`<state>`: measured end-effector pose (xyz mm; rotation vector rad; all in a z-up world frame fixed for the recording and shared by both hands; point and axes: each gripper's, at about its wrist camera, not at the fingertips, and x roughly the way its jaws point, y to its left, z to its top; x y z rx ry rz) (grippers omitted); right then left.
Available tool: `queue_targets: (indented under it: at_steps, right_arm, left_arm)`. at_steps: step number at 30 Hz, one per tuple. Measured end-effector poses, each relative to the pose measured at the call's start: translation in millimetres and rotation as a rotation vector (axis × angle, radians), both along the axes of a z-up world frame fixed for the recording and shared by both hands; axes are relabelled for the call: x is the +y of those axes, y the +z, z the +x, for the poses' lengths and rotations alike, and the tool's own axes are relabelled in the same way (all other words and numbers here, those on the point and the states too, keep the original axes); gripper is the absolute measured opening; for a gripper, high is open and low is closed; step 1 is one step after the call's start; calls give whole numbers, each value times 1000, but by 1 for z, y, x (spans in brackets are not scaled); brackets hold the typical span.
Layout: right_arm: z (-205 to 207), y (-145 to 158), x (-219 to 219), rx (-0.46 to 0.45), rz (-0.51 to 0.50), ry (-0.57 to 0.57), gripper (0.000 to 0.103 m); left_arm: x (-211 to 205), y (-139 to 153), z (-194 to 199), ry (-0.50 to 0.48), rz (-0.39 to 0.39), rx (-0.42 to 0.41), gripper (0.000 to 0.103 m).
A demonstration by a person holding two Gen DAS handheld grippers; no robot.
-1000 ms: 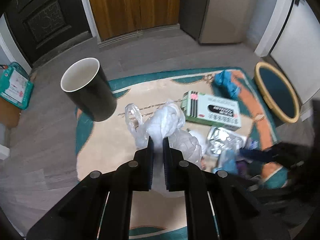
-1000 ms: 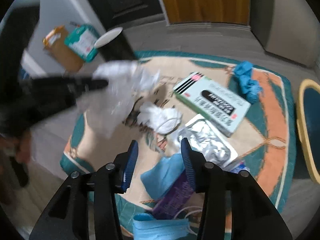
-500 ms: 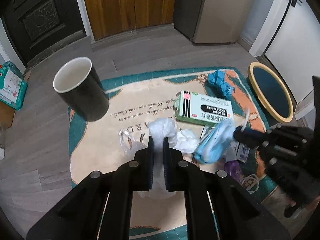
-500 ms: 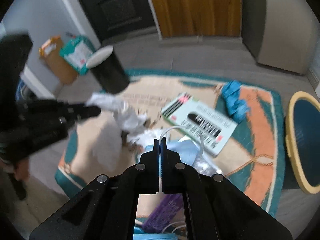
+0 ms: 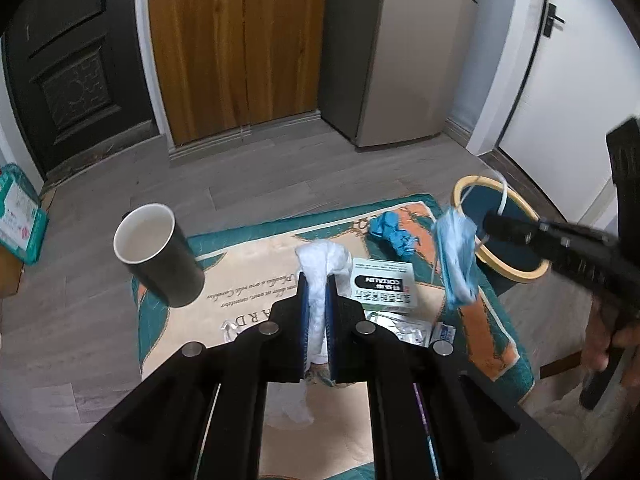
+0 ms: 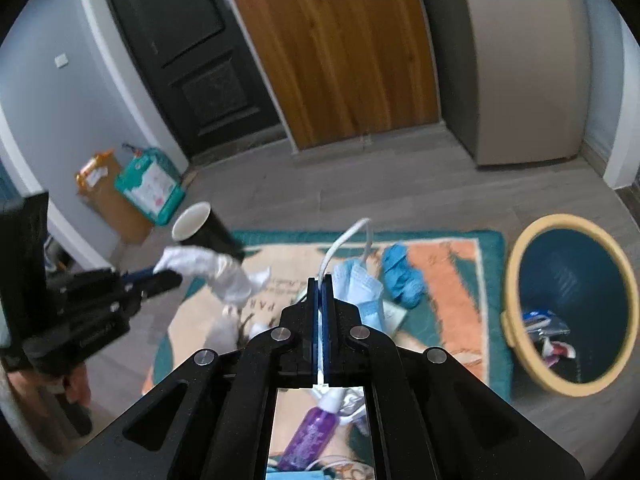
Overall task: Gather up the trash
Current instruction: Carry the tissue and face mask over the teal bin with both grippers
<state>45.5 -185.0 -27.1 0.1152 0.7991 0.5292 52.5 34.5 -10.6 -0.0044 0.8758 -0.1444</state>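
Two grippers' fingers, left (image 5: 316, 280) clamping one white bag (image 5: 324, 258), right (image 6: 320, 284) one mask (image 6: 362, 294).

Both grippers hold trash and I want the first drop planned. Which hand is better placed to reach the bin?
Right, probably. The right gripper, shut on the blue face mask, hangs beside the yellow-rimmed bin. The left gripper, shut on the white plastic bag, sits over the rug, nearer the black cup.

Grey plank floor (image 5: 100, 340), wooden double doors (image 5: 236, 40), black door (image 5: 76, 64).
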Motion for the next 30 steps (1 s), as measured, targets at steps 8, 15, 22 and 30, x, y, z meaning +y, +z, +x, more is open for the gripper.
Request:
queue_targets:
  at_steps: [8, 15, 22, 30]
  right_arm:
    - [5, 31, -44, -78, -1, -90, 2]
    - [7, 45, -88, -101, 5, -185, 2]
    - [12, 50, -132, -109, 11, -273, 2]
    - [31, 34, -181, -61, 31, -383, 2]
  left_arm:
    - [-24, 25, 4, -44, 17, -48, 6]
    - [-54, 34, 16, -91, 22, -54, 6]
    - [-103, 32, 30, -187, 36, -50, 6]
    - [-157, 33, 55, -280, 38, -58, 6]
